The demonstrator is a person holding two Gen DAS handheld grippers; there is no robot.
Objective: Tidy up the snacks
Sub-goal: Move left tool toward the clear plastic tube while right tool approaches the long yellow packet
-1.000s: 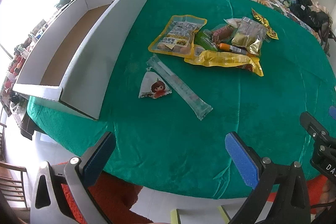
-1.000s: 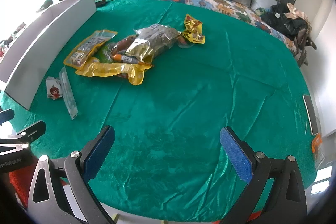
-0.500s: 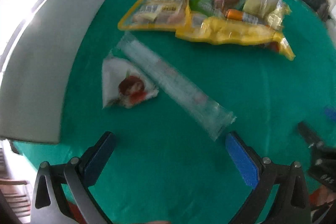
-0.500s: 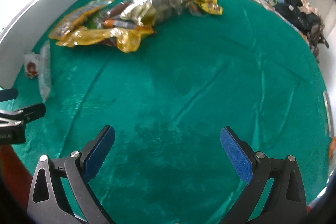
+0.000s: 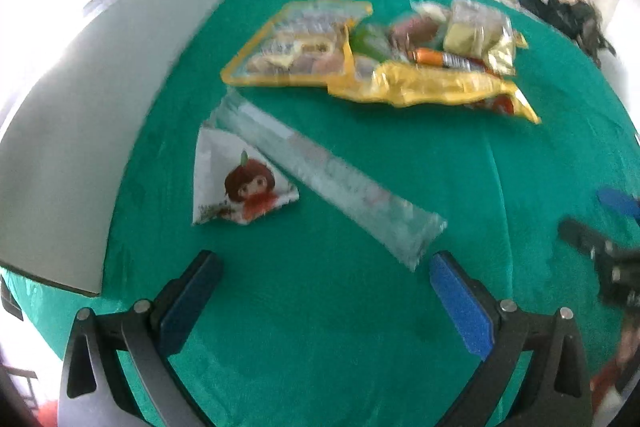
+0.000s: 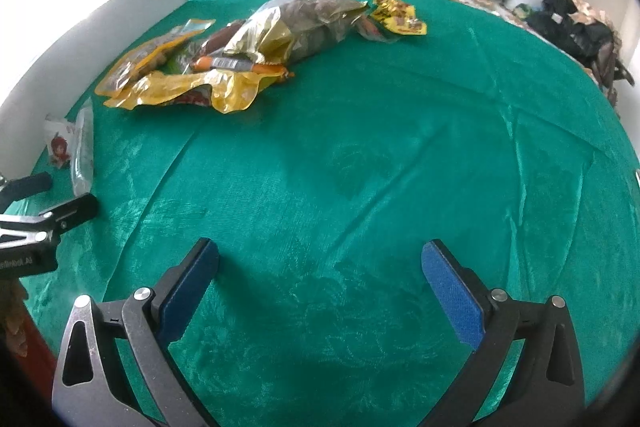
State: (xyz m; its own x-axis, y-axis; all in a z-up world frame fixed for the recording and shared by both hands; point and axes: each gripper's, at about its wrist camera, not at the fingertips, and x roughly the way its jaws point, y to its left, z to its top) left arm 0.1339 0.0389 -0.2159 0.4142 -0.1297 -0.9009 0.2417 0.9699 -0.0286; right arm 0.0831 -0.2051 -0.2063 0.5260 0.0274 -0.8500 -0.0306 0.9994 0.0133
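Two snacks lie nearest us on the green-covered desk: a long clear packet and, touching its left edge, a white triangular packet, both beside the white box. Farther back we see the snack pile. We hold the left gripper just short of the clear packet and the right gripper over bare cloth, fingers spread wide and empty on both.

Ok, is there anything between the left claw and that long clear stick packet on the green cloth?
Nothing visible. The left claw is open over bare green cloth, and the long clear packet lies just ahead with its near end by the right finger. The triangular cartoon packet sits beside it, to the left, not in the path.
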